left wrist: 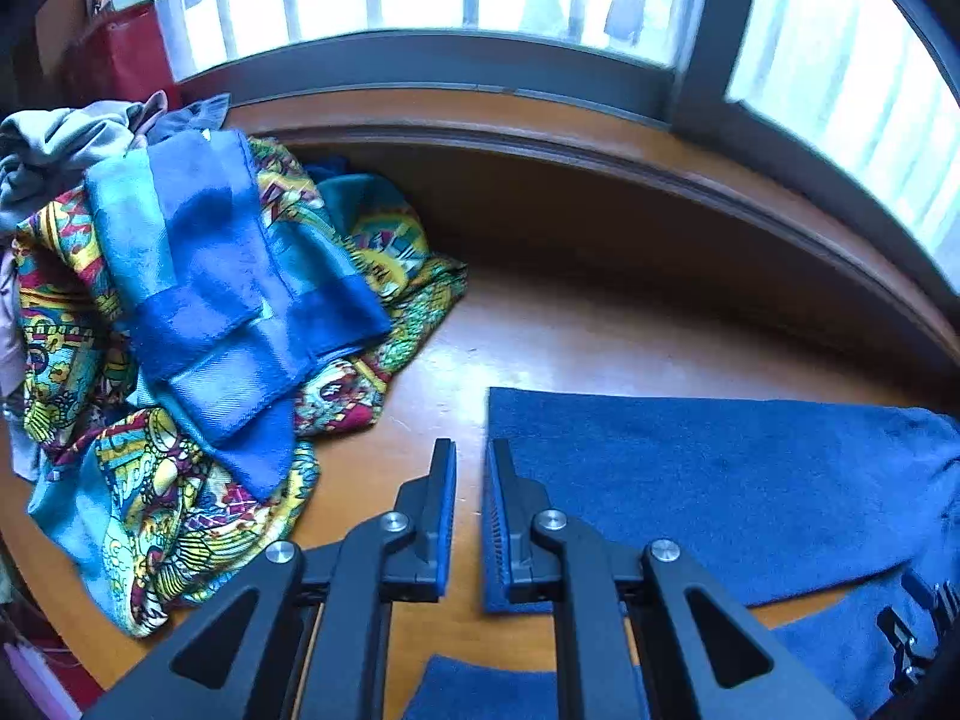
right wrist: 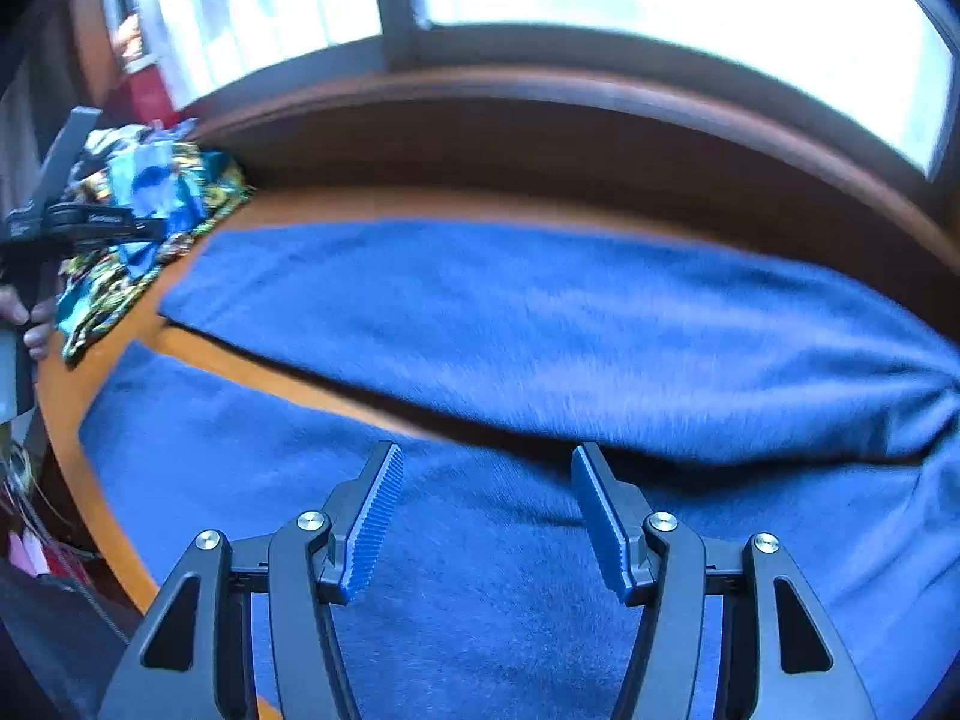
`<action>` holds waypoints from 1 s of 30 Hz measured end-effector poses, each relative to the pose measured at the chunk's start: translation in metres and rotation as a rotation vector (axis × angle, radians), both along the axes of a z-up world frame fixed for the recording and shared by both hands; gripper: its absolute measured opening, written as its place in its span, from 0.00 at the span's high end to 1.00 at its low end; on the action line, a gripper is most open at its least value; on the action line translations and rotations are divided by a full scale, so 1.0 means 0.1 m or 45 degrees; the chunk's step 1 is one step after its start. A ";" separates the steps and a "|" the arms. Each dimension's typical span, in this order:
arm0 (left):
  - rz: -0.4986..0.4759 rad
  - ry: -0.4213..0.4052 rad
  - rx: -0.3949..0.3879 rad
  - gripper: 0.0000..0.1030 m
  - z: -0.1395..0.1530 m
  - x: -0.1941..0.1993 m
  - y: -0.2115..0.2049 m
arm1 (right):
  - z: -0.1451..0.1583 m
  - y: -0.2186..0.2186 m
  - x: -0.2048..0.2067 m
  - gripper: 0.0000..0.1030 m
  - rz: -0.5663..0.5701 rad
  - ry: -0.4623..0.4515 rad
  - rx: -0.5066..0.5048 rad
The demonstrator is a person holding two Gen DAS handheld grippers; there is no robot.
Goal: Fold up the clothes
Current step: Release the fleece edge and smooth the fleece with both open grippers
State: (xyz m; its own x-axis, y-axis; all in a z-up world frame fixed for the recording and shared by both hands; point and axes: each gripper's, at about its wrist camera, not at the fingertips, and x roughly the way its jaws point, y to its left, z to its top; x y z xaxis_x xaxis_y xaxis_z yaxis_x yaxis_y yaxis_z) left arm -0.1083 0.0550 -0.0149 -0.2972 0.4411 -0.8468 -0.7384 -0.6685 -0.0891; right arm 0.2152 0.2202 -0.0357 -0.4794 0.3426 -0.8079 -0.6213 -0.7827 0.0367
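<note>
I see blue trousers (right wrist: pixel 540 324) spread flat on the table (left wrist: pixel 432 360), legs apart. My left gripper (left wrist: pixel 469 516), fingers narrowly apart, hovers by a leg's hem. My right gripper (right wrist: pixel 486 516) hangs wide open above. Likely next: pinching edges to fold.

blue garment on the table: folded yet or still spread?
Partly folded. The blue garment lies flat on the table, with one section doubled over it. Both grippers are open, holding nothing.

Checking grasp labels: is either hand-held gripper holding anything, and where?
Nothing held. The left hand-held gripper has a narrow gap beside the edge of the blue garment, nothing between its pads. The right hand-held gripper is wide open above it.
</note>
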 end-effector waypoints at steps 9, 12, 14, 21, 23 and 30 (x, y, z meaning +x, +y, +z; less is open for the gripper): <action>-0.321 -0.143 -0.018 0.91 -0.31 0.69 0.54 | -0.11 0.41 -0.28 0.43 -0.182 -0.088 0.072; -0.416 -0.058 -0.104 0.91 -0.45 0.95 0.72 | -0.31 0.59 -0.30 0.43 -0.231 -0.158 0.000; -0.411 -0.024 -0.125 0.90 -0.48 0.94 0.72 | -0.42 0.61 -0.35 0.43 -0.229 -0.153 -0.072; -0.275 0.149 -0.212 0.68 -0.52 0.59 0.62 | -0.43 0.37 -0.70 0.42 -0.133 -0.101 -0.072; -0.215 0.190 -0.231 0.61 -0.52 0.41 0.55 | -0.42 0.26 -0.86 0.42 -0.074 -0.094 -0.065; -0.181 0.184 -0.209 0.58 -0.52 0.13 0.41 | -0.38 0.13 -0.96 0.41 -0.056 -0.043 -0.103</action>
